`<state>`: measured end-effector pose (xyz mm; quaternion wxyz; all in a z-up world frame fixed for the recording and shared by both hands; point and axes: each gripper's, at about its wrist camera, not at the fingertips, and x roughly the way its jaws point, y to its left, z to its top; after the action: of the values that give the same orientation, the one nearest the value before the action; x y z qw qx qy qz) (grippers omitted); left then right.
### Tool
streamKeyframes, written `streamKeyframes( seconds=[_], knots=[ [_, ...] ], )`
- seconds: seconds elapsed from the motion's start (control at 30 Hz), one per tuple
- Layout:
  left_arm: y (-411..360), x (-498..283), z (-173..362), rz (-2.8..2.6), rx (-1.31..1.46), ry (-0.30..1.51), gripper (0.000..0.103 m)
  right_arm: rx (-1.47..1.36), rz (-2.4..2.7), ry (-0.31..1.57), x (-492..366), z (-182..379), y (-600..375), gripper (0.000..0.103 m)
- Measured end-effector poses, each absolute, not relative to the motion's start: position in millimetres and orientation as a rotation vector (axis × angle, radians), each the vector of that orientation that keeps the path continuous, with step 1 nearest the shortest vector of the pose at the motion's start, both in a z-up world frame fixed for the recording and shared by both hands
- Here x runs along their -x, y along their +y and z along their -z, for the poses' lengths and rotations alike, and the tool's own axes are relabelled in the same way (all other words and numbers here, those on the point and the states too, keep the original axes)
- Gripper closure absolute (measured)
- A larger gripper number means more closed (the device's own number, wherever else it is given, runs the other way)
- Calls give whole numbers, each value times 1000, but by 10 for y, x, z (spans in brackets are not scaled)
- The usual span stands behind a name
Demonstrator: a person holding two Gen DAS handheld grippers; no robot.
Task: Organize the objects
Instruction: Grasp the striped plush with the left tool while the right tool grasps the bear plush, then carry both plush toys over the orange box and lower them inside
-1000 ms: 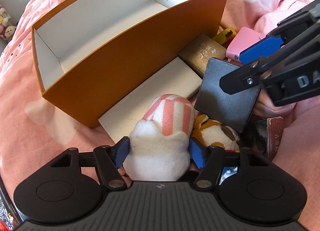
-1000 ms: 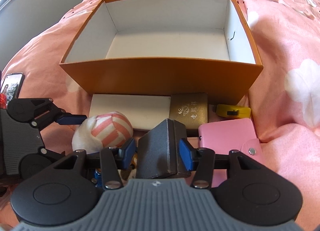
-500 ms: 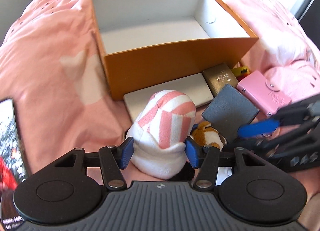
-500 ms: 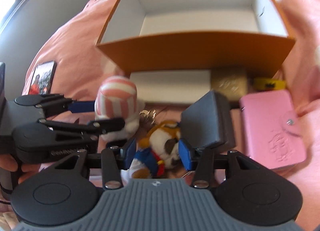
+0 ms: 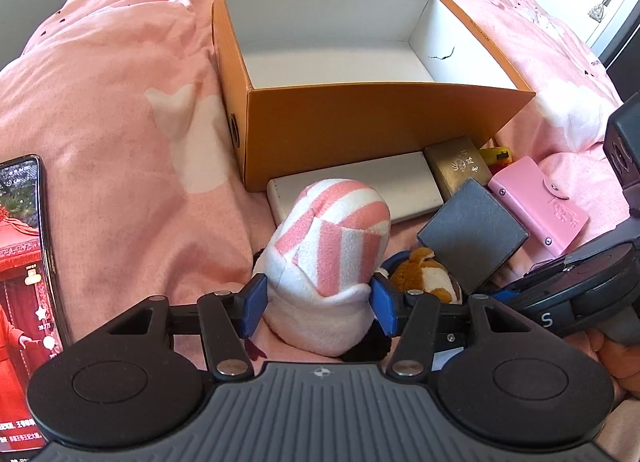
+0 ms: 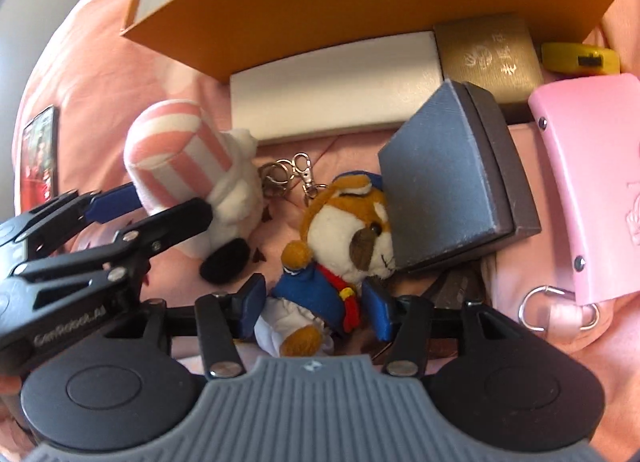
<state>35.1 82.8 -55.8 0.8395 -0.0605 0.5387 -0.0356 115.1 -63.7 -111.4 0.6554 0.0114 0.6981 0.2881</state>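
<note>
An empty orange box (image 5: 360, 129) with white inside stands on the pink bed. My left gripper (image 5: 316, 308) is shut on a white plush with a pink-striped hat (image 5: 332, 246), in front of the box; it also shows in the right wrist view (image 6: 188, 173). My right gripper (image 6: 314, 308) is open, its blue pads either side of an orange bear plush in a blue coat (image 6: 336, 246) that lies on the bed. A dark grey box (image 6: 452, 177) leans against the bear's head.
In front of the orange box lie a flat white box (image 5: 360, 189), a gold box (image 5: 460, 167), a yellow tape measure (image 6: 580, 57) and a pink card wallet (image 5: 540, 209). A phone (image 5: 24, 282) lies at the left. Key rings (image 6: 292, 173) lie between the plushes.
My right gripper let go of the dark grey box, dropped low and now straddles the bear plush. My left gripper swung left and lifted the striped plush slightly.
</note>
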Motion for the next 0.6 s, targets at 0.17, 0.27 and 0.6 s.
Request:
streamKeyframes(
  seconds=[0.17,0.27,0.6],
  knots=[
    [880,-391,632,62,174,1126,35,-30,-642,1580,-1148,1143,-605,52],
    [813,-415,674,58,151,1122,34,17,-670,1575,-1110,1151,-524,47],
    [739,-357,500,56,121,1093,39,58,-726,1501,-935,1055,-477,62]
  ],
)
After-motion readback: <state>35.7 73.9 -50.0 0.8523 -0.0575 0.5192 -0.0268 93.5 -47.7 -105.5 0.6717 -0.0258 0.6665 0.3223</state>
